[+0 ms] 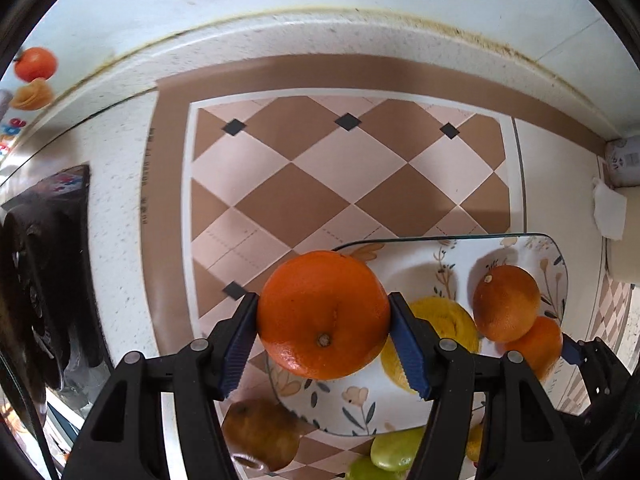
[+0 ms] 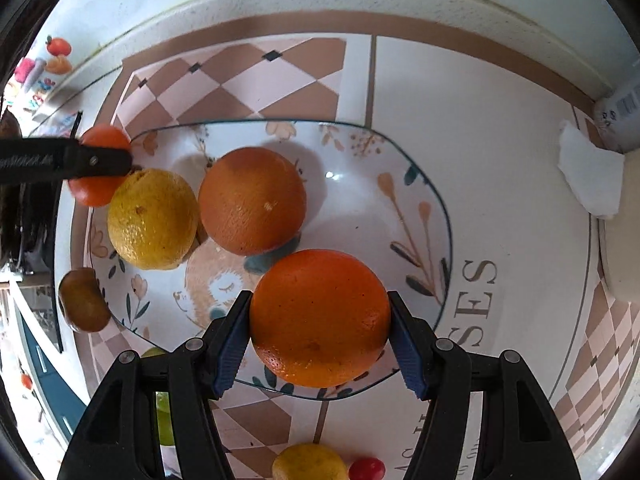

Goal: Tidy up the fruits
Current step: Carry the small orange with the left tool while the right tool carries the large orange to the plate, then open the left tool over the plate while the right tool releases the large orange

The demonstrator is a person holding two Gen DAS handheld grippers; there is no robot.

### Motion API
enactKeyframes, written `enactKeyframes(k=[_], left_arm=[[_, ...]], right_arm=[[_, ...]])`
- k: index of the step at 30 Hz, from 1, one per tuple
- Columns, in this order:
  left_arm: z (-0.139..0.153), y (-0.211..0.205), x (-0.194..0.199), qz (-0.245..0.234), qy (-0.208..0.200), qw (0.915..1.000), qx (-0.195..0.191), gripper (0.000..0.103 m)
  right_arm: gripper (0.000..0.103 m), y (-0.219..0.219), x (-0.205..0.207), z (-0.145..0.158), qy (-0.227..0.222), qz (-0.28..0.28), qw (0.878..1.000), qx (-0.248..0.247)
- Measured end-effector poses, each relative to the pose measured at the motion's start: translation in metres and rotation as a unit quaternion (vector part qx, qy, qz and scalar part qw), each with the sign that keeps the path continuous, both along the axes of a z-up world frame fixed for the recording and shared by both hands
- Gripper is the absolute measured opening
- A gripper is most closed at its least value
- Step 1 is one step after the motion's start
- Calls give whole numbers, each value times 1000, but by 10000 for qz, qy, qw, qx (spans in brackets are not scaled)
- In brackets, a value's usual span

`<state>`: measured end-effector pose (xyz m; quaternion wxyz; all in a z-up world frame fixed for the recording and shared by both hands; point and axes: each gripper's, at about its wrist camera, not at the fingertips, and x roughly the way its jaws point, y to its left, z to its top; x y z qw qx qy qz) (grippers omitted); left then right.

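My left gripper (image 1: pixel 322 298) is shut on a bright orange (image 1: pixel 323 314), held above the left rim of a floral plate (image 1: pixel 420 256). My right gripper (image 2: pixel 320 296) is shut on a second orange (image 2: pixel 320 318) over the near part of the plate (image 2: pixel 424 184). On the plate lie a yellow citrus fruit (image 2: pixel 154 218) and a duller orange (image 2: pixel 252 200). In the right wrist view a finger (image 2: pixel 100 160) of my left gripper shows at the plate's left edge with its orange (image 2: pixel 100 196). Both grippers point down.
A brown fruit (image 2: pixel 82 300) and green fruit (image 1: pixel 394 448) lie off the plate at its near left. A yellow fruit (image 2: pixel 310 462) and a small red one (image 2: pixel 366 470) sit near the front. A checkered mat (image 1: pixel 320 168) covers the counter; a white tissue (image 2: pixel 592 172) lies far right.
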<state>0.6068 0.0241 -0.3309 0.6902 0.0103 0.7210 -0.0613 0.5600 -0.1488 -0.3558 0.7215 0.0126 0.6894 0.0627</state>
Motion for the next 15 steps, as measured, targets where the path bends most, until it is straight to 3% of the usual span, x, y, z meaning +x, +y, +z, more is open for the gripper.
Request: enactKeyframes(k=[6,9,10,13,15], left_arm=[[-4,-4,1,-126,63,9998,143,62],[-8,-5,3,-60,165,9998,76,62],[-8,-5,4,-24,155,9999,53,65],[-8,-3,3,-31,70,9998,169,85],[-5,1,1,23,12,9997,229,88]], right_arm=[[68,0,-4,-7,157,-53,9999,1],[84,-5,-6,-4,201,-86,9998,9],[88,-4,-5,-2,161,-93,9998,11],[90,-11,-8,2,156,-185,9997,94],[91,-19,-12,5,159,-306,9993,151]])
